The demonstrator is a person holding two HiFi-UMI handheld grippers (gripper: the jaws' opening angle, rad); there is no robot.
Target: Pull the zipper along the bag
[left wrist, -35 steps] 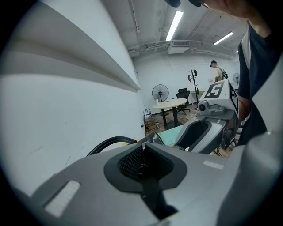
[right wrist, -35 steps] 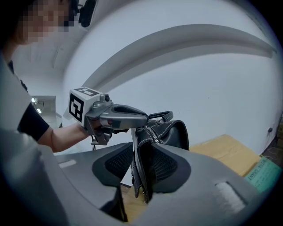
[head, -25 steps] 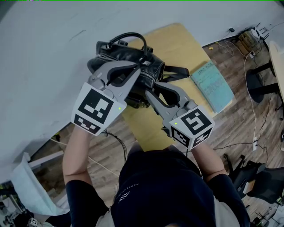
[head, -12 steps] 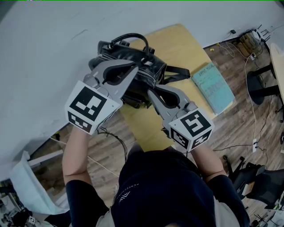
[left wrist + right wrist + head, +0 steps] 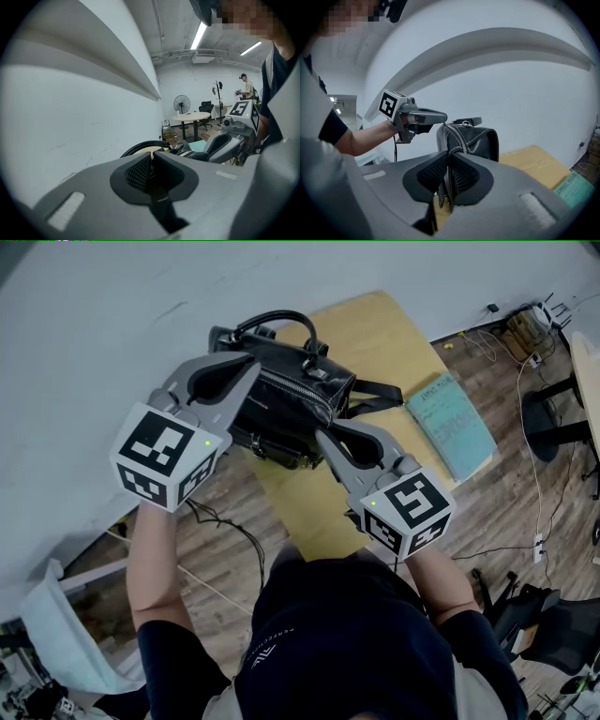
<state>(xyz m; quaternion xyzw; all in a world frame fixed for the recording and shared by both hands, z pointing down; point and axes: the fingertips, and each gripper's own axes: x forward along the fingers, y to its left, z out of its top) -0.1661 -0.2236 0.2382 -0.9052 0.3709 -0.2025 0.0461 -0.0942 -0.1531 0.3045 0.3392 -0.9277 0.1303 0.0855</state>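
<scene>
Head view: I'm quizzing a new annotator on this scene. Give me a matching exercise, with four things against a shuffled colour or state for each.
Things:
1. bag
2. booklet
3. table
4. right gripper

Colour or state:
A. teal
B. shut on the bag's near end
C. black
D. light wood

Pairs: 1-C, 2-A, 3-D, 4-B
</scene>
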